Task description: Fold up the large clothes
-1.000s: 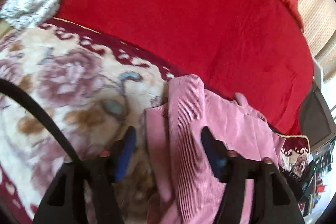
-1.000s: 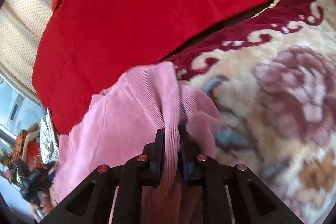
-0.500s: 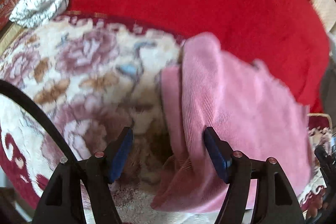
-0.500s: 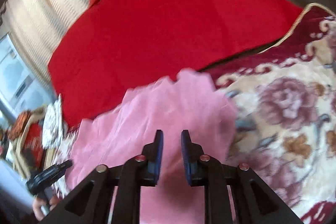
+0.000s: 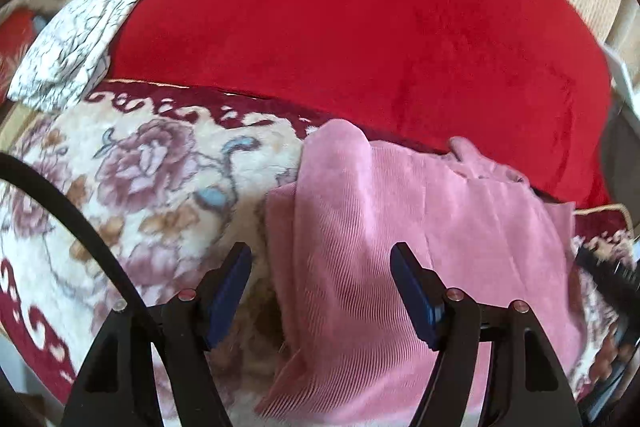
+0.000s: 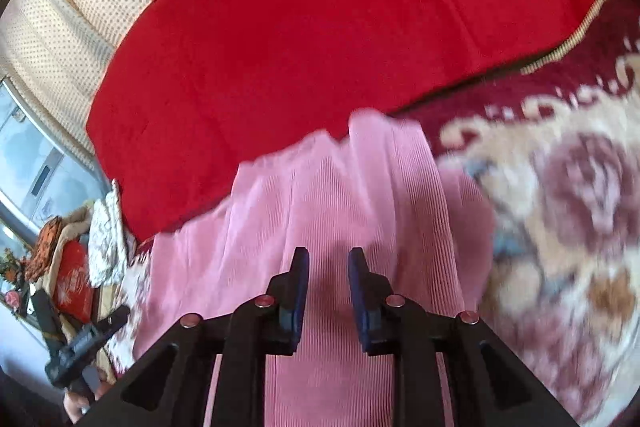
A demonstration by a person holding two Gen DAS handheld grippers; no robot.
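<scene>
Fingers spread above pink garment.

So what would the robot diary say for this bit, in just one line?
step: fold | left gripper: open over pink garment | right gripper: open, holding nothing | garment: lying on floral blanket

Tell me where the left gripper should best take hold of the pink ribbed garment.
Probably the folded long edge of the pink ribbed garment, which lies between the open left gripper fingers. Come from above, one finger on the floral plush blanket side. That edge stands raised and doubled over, giving a ridge to pinch.
</scene>
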